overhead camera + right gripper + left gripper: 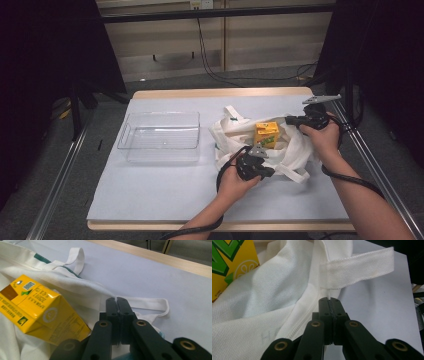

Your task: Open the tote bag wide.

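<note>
Nearest to the table's front edge, the person's left hand [232, 182] holds the left gripper [270, 171] low over the near side of a white canvas tote bag [227, 137]. In the left gripper view its black jaws are pressed together, and their tips sit right at the bag's near hem beside a stitched seam; the cloth seems to be pinched between them, though the pads hide the contact itself. A flat white strap [357, 270] of the bag crosses just above the jaw tips there, lying partly on the pale blue-grey table cover [387, 315].

A little farther in, a yellow drink carton [266, 134] with green lettering stands in the mouth of the bag, roughly at the middle of the crumpled cloth. In the right gripper view the carton lies tilted on the fabric, its printed top face turned up, just left of the jaws.

On the far right side of the bag, the right hand [325, 135] holds the right gripper [288, 120], its jaws likewise closed tight. Their tips meet the bag's rim where a second strap loop [152, 303] runs off to the right; whether cloth is caught between them I cannot tell for sure.

To the left of the bag, well apart from both hands, sits a clear plastic bin [161, 136].

Beyond the table's far wooden edge [220, 93], black cables [210, 65] trail across the grey floor.
</note>
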A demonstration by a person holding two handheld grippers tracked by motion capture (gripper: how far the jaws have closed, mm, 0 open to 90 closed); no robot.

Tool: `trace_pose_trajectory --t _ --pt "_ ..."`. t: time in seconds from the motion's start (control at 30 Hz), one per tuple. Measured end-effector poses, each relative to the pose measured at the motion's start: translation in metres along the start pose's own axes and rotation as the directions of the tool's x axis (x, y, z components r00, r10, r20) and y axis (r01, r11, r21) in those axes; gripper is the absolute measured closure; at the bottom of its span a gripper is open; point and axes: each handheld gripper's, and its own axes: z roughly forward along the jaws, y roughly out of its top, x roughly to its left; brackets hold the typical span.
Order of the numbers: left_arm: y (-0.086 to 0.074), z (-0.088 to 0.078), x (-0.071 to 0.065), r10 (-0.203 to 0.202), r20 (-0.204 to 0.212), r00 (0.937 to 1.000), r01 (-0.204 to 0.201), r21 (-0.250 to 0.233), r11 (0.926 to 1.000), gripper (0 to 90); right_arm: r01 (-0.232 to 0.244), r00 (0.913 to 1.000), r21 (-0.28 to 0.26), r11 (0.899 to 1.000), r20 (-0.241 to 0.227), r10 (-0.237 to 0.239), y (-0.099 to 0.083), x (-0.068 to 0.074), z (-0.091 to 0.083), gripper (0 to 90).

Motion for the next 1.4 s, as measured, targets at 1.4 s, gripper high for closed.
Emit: trace_pose_trajectory --t 1.4 --pt "-0.007 -0.007 -0.005 0.003 0.005 1.0 -0.003 0.047 0.9989 90.0 -0.062 0.9978 -0.012 0.998 0.02 0.062 -0.011 -0.014 0.024 88.6"
